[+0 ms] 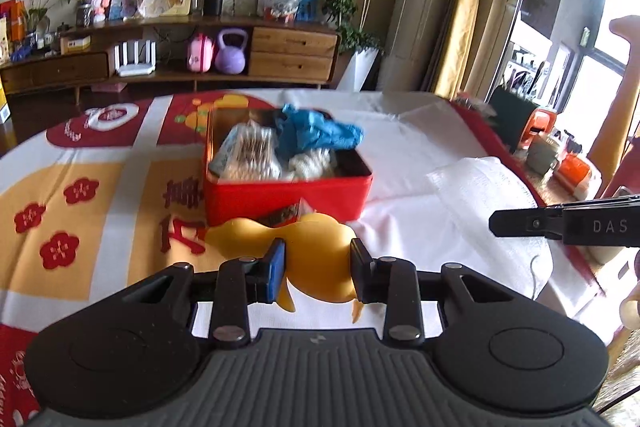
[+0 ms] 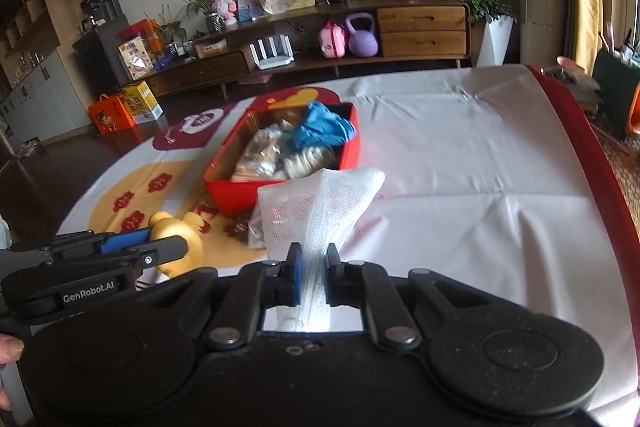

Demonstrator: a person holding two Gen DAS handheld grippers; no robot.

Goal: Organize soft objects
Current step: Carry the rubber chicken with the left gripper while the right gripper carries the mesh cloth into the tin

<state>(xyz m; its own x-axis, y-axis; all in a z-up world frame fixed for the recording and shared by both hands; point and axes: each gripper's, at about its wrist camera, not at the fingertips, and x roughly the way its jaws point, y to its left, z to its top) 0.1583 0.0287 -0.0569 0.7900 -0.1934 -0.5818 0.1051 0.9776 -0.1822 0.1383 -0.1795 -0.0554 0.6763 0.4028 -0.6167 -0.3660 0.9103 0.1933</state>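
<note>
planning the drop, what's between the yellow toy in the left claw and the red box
A small clear packet with dark contents lies on the tablecloth against the red box, just beyond the yellow toy. The left wrist view shows it best.

A table covered by a white cloth (image 2: 460,155) printed with red and yellow patterns on its left half carries 1 red tin box (image 1: 288,191) toward the far left. A small clear packet (image 2: 256,235) lies just in front of the box's near wall.
</note>
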